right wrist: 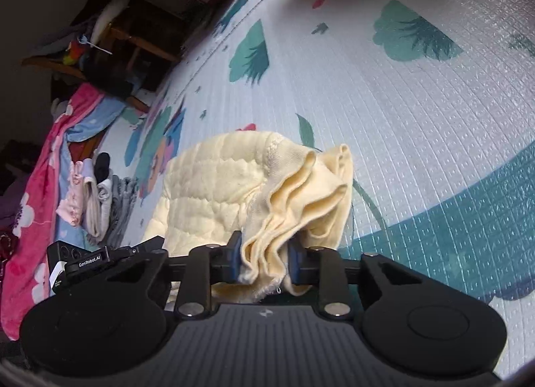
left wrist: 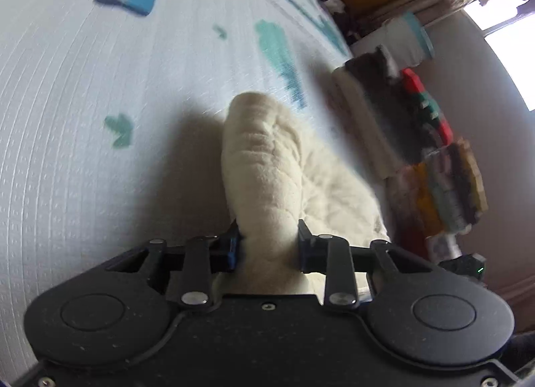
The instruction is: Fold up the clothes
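A cream, quilted garment [right wrist: 207, 199] lies on the patterned play mat [right wrist: 418, 119]. My right gripper [right wrist: 264, 258] is shut on a bunched, ruffled edge of it, with the fabric pinched between the blue pads. In the left wrist view the same cream garment [left wrist: 264, 166] rises as a thick fold straight from my left gripper [left wrist: 269, 246], which is shut on it. The other gripper's black body [right wrist: 83, 261] shows at the lower left of the right wrist view.
A row of folded clothes [left wrist: 411, 139] in cream, grey, red and orange lies at the right of the mat. A pink flowered blanket [right wrist: 36, 206] and small rolled items [right wrist: 100, 186] lie at the mat's left edge. Wooden furniture [right wrist: 133, 42] stands beyond.
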A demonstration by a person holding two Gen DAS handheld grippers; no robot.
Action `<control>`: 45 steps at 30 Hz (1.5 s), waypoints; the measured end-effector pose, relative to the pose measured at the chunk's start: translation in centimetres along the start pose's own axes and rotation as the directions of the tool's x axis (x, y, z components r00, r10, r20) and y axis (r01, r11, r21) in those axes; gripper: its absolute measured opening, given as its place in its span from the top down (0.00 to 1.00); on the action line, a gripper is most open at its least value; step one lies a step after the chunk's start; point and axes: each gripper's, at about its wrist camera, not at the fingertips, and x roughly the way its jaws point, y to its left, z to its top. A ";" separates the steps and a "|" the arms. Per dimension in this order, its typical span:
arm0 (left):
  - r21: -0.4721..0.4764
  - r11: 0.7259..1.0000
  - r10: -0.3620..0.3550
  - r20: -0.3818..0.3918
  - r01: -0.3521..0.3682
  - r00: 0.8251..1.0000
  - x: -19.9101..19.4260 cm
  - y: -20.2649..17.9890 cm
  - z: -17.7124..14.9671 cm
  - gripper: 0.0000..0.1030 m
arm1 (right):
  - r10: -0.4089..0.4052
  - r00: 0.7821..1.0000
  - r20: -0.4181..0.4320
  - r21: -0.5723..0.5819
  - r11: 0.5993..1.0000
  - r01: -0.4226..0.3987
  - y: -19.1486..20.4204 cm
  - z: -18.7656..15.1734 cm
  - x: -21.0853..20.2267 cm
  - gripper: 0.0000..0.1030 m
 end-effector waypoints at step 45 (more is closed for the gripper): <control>0.548 0.788 -0.252 -0.127 0.280 0.959 9.6 -28.7 20.9 0.72 | 0.186 0.704 0.685 -0.129 0.983 -0.134 2.0 18.4 -17.7 0.73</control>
